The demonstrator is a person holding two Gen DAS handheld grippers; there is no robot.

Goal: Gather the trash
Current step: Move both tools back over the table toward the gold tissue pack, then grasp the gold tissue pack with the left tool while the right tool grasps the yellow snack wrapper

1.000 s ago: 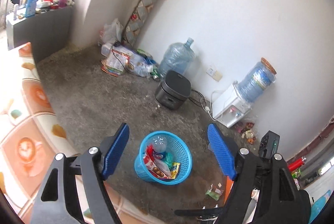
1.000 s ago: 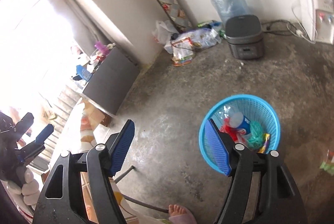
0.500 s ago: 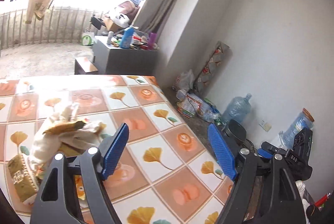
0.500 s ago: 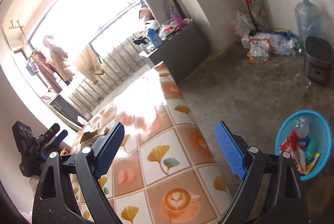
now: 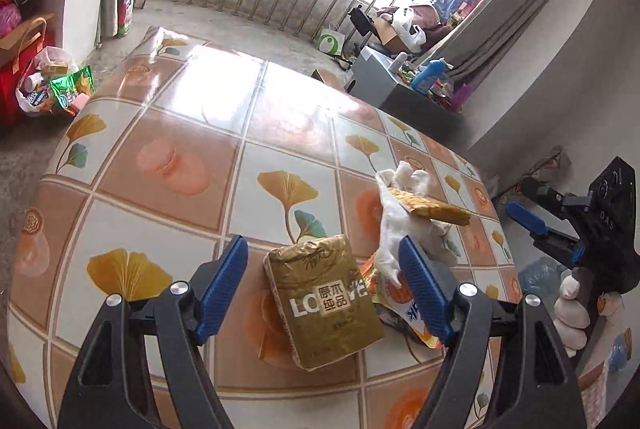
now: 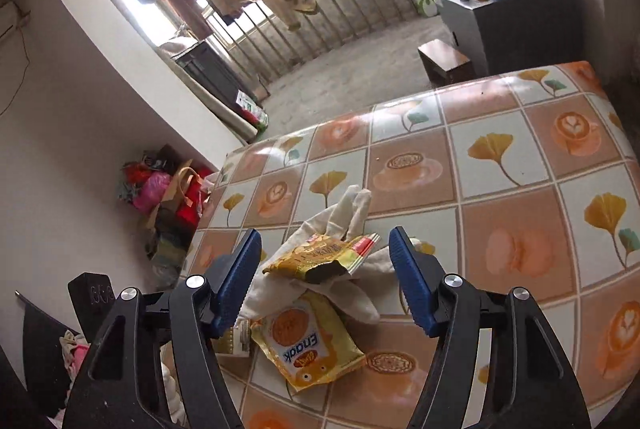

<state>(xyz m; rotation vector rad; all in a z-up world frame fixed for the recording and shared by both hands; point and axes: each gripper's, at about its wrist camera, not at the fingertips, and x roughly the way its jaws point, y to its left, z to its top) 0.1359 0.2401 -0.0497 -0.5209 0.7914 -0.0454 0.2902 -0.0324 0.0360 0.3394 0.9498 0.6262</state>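
Your left gripper (image 5: 323, 283) hung above the table with the tiled cloth of orange squares and ginkgo leaves (image 5: 168, 165), and its blue ribbed jaws stood wide apart. Between them, lower down on the cloth, lay the gold rectangular tissue pack with white letters (image 5: 325, 303); the pads did not touch it. Just right of the pack lay the orange and yellow snack pouch (image 5: 404, 303), partly hidden behind the right jaw. Past it lay the crumpled white cloth gloves (image 5: 400, 225), with a torn gold wrapper with a red and white edge (image 5: 430, 207) on top of them.

At the right edge of that view you held your right gripper (image 6: 325, 269) in a white-gloved hand (image 5: 570, 313). Its jaws had just been closing, yet they were still well apart and pressed on nothing. In its own camera, the torn gold wrapper (image 6: 320, 261) sat between the two jaws, resting on the white gloves (image 6: 344, 213). The snack pouch (image 6: 308, 349) lay below, nearer to you.

The tissue pack showed there only as a small corner behind the left jaw. The bags on the floor were too small to read.
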